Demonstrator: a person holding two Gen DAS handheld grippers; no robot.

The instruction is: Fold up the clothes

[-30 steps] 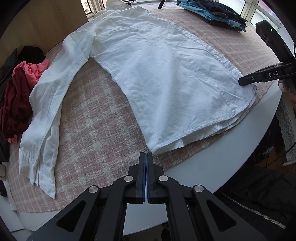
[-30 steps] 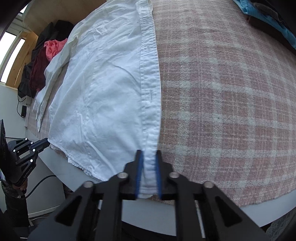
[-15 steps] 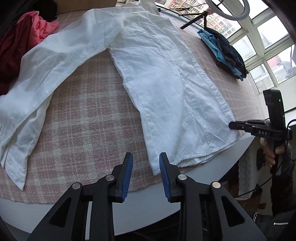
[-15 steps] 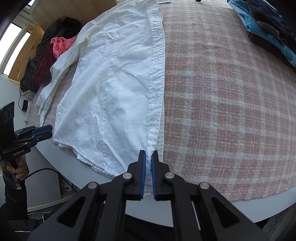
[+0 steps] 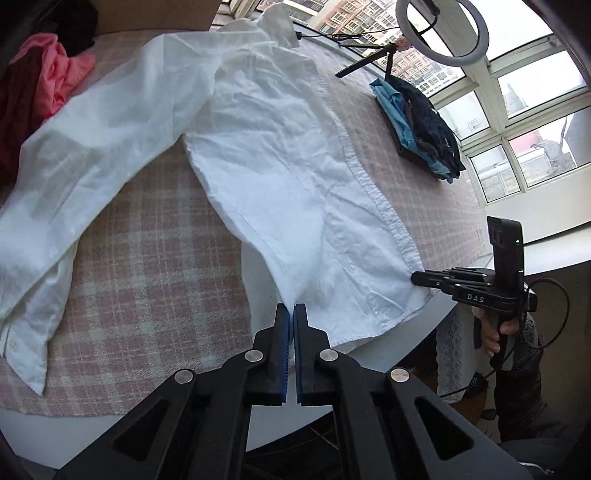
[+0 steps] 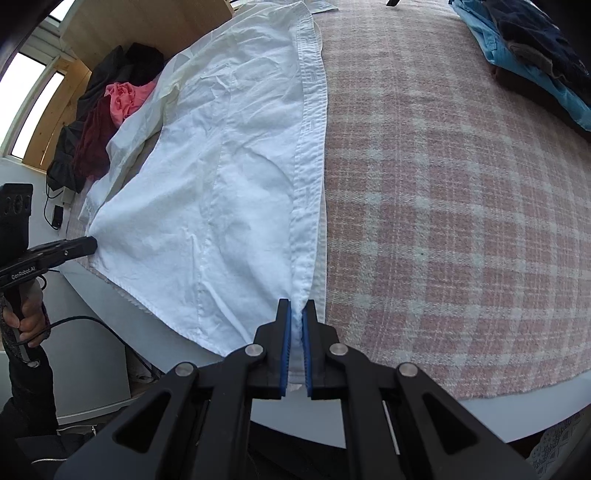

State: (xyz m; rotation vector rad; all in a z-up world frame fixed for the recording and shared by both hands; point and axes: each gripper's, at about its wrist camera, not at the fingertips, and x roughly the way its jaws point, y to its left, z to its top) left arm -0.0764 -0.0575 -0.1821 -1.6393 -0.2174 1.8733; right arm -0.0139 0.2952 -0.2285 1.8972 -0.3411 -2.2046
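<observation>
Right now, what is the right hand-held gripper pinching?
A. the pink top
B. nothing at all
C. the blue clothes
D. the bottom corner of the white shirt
D: the right hand-held gripper has its blue pads closed on the bottom corner of the white shirt, at the button strip.

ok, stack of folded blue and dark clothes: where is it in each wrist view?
Left wrist: stack of folded clothes upper right, on the far side of the plaid cloth, below the ring light.
Right wrist: top right corner, cut by the frame edge.
Shared landmark: the white shirt with its button placket facing the stack.
</observation>
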